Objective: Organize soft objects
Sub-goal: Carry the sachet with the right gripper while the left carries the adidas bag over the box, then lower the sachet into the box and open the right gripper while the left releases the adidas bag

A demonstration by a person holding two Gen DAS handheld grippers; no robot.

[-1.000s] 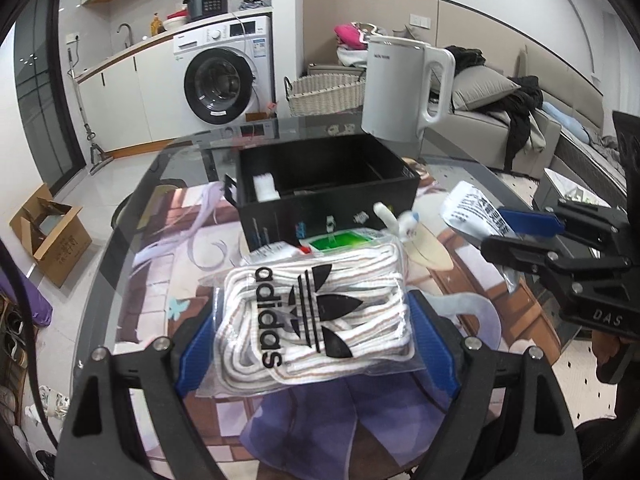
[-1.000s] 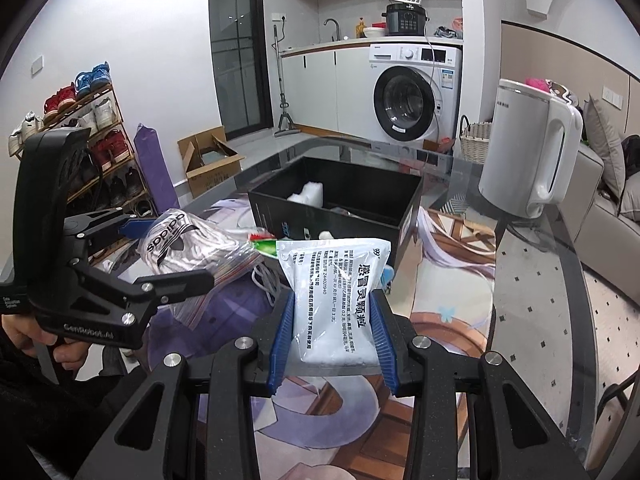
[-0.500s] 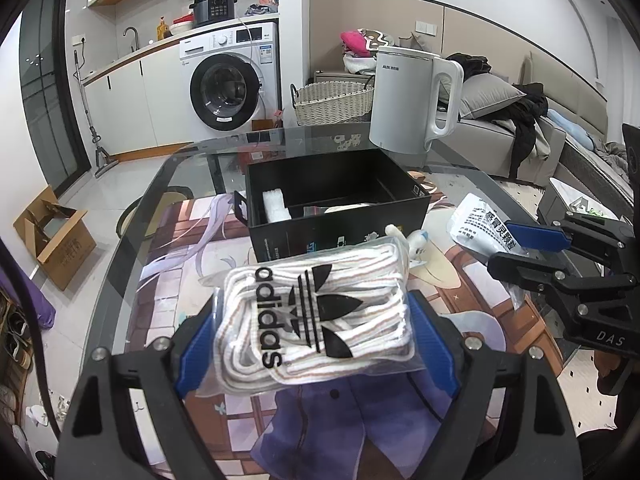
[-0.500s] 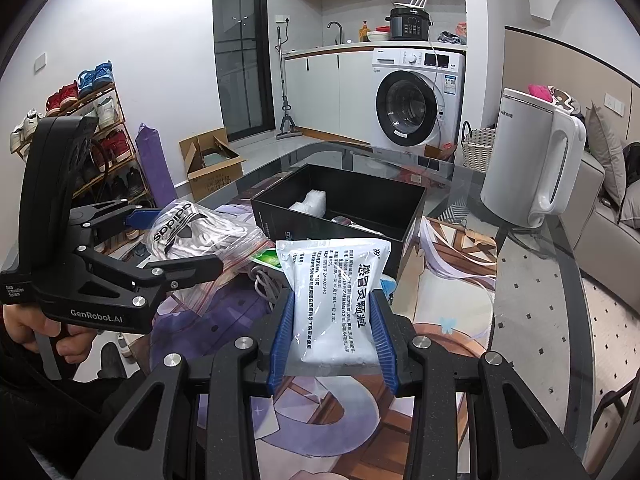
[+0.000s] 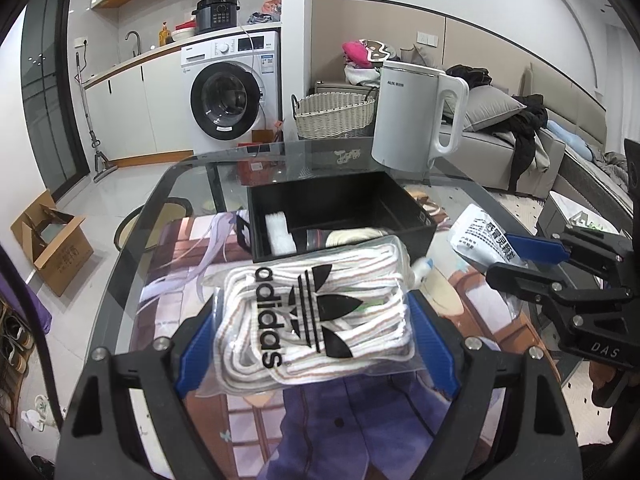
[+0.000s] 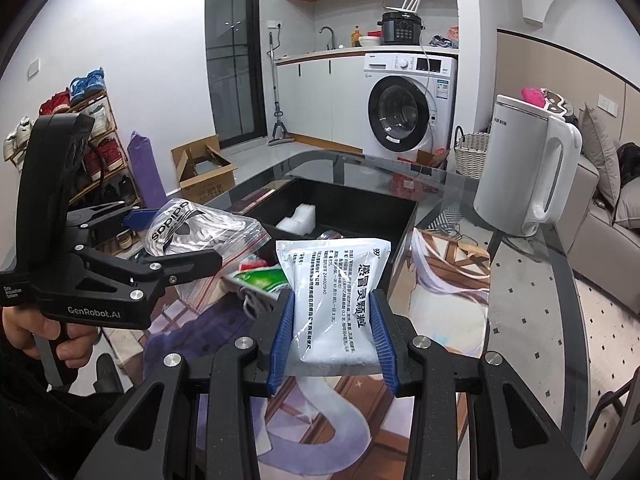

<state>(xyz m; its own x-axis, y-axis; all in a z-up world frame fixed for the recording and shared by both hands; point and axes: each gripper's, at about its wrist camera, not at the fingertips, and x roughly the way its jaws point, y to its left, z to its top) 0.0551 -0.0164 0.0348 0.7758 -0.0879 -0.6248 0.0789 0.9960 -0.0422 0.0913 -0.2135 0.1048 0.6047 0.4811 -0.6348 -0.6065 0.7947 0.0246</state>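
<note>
Glass table (image 5: 132, 240) with a printed mat is carrying a black storage box (image 5: 340, 208) beside a white kettle (image 5: 416, 120). Left gripper (image 5: 312, 334) is clamping a bagged adidas lace bundle (image 5: 308, 312) between widely spread blue pads, just short of the box. Right gripper (image 6: 332, 334) is pinching a white medicine sachet (image 6: 332, 296) at narrower spacing, near the box's front wall.

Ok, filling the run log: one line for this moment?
left tongs: shut on laces bag | right tongs: shut on white pouch | both short of black box
</note>
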